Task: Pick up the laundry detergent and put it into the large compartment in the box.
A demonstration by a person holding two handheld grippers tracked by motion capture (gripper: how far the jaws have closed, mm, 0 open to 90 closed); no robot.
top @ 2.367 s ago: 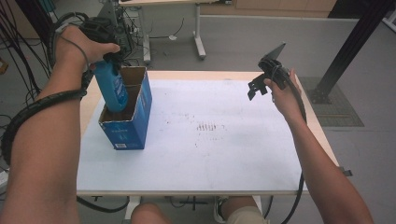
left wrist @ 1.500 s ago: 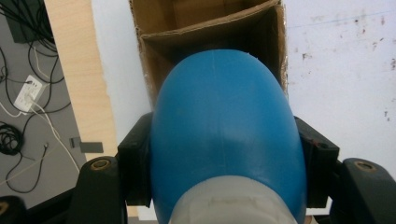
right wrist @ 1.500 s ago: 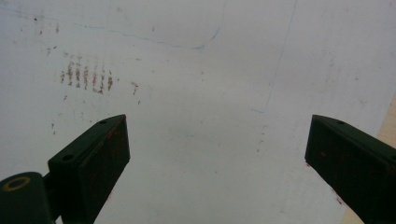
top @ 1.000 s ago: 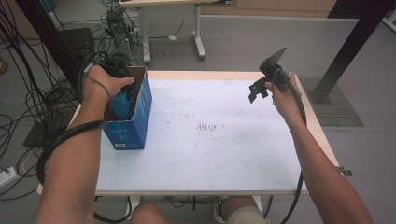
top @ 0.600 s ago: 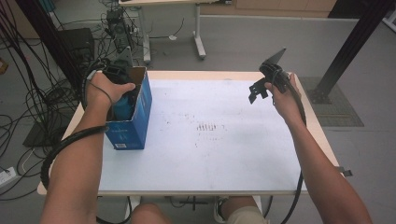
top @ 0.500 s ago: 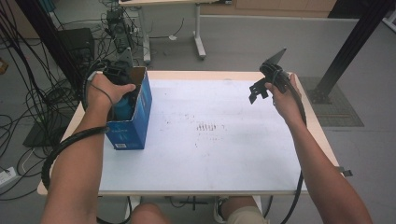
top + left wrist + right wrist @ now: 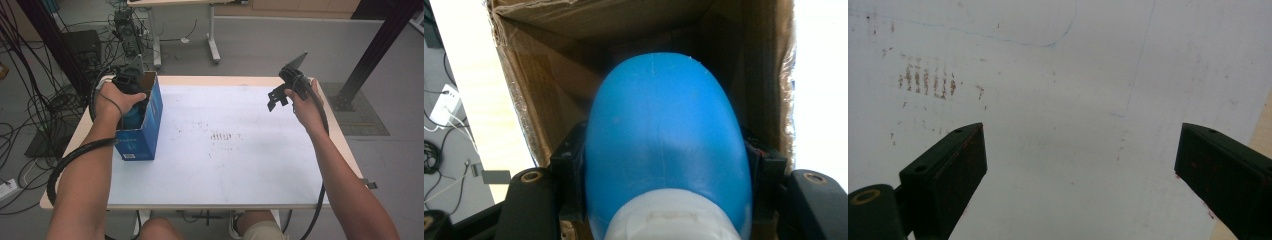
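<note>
Jaws of L gripper point(image 7: 664, 200) clamped on blue bottle point(image 7: 664, 145) inside cardboard box point(image 7: 524, 100); R gripper point(image 7: 1080, 170) jaws wide apart.

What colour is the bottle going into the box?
Bright blue bottle with a whitish cap end, seen best in the left gripper view.

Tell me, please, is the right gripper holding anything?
No, the right gripper is open, with only the bare white table between its jaws.
</note>
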